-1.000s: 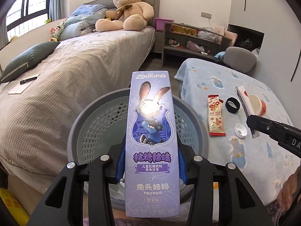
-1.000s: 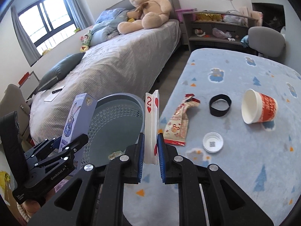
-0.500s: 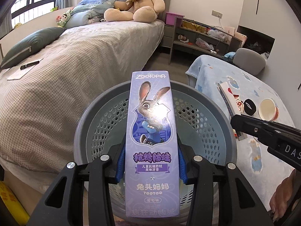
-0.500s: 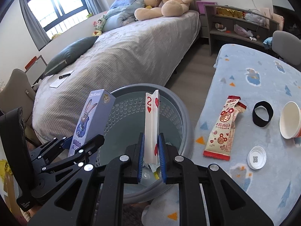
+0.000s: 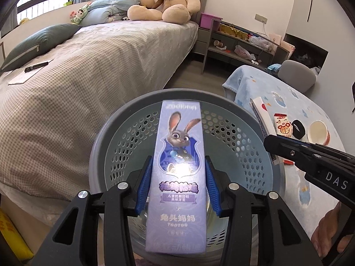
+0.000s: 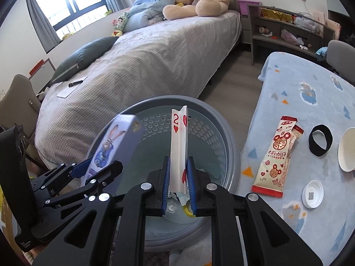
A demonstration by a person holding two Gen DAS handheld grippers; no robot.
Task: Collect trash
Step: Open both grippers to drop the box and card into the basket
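The left gripper point(image 5: 178, 186) holds a purple toothpaste box point(image 5: 178, 173) between its blue fingers point(image 5: 144, 186), which press on both long sides of the box. The box stands upright over the opening of the grey basket point(image 5: 142, 115), which has many small holes in its wall. The right gripper point(image 6: 178, 185) holds a bent playing card point(image 6: 178, 146), a two of hearts; its fingers point(image 6: 166, 181) are narrow and closed on the lower part of the card. The card also stands upright above the basket point(image 6: 230, 139), and some small scraps lie at the bottom of the basket.

The basket stands on the floor between the bed point(image 6: 155, 57) and the tabletop point(image 6: 310, 102), which has a light blue cover. On the tabletop lie a snack wrapper point(image 6: 277, 155), a black ring point(image 6: 320, 140), a paper cup point(image 6: 348, 153) on its side and a white lid point(image 6: 313, 194) near the wrapper. A teddy bear point(image 5: 168, 2) sits at the head of the bed.
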